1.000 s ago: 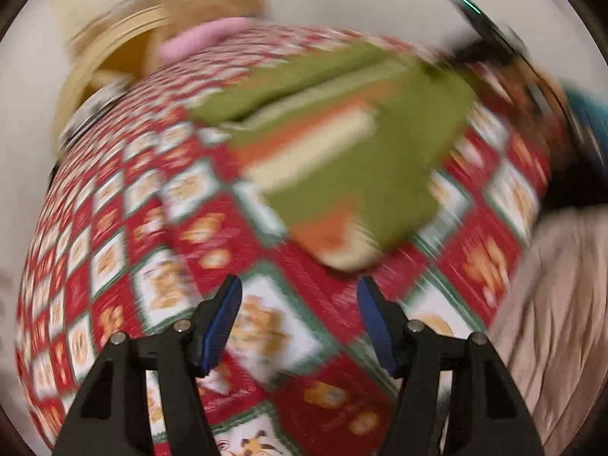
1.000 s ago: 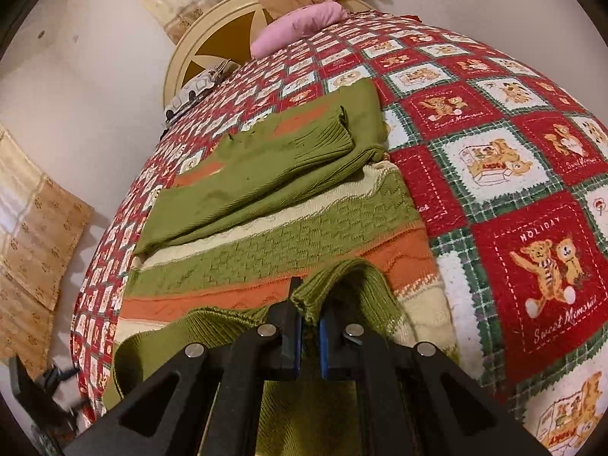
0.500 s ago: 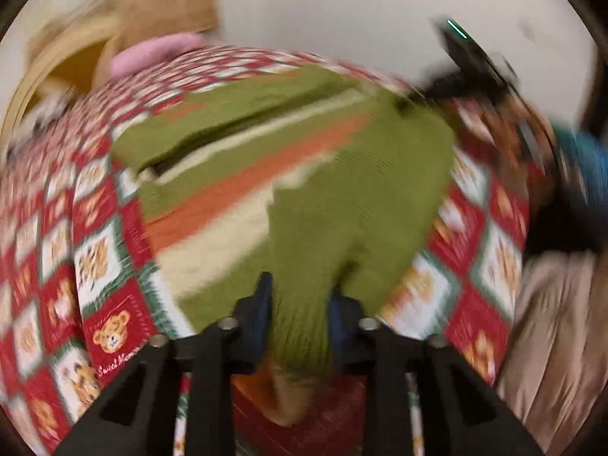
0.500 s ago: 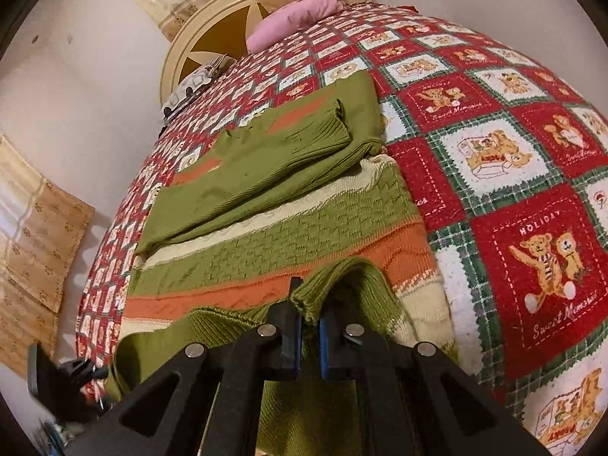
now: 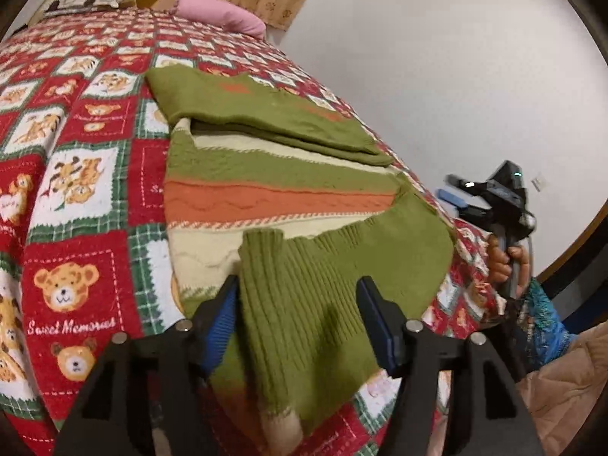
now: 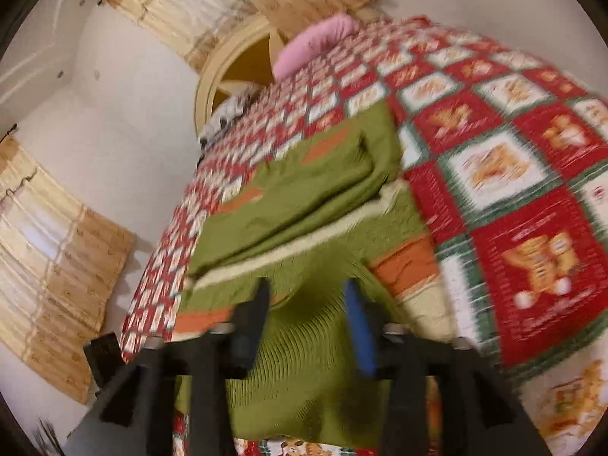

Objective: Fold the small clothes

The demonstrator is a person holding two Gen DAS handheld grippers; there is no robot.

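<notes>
Left gripper (image 5: 298, 315): jaws opening, set wide. Ribbed green sleeve (image 5: 288, 304) lies between them, but the pads do not press it; the left pad sits right at the cuff edge, contact uncertain.

Right gripper (image 6: 306, 311): jaws opening too. Ribbed green knit runs between and under them, pads clear of it. View is blurred. From the left wrist camera this same gripper shows off to the right, past the bed edge, with a hand (image 5: 507, 262) on its handle.

Sweater (image 5: 273, 174): flat on the quilt (image 5: 87, 174), striped green, orange and cream. Far sleeve already folded across the upper body, lying flat. Near sleeve now laid over the lower body, cuff end toward the near edge of the bed, its tip trailing off the knit onto the quilt.

Progress, my read: both sleeves are in, so roughly the middle of the job. Left to do: tidy the near sleeve, then fold the body over on itself into a compact stack.

Containers: none seen. No basket, bin or drawer in either view. Only a pink pillow (image 5: 224, 15) at the head of the bed, well apart from the sweater.
</notes>
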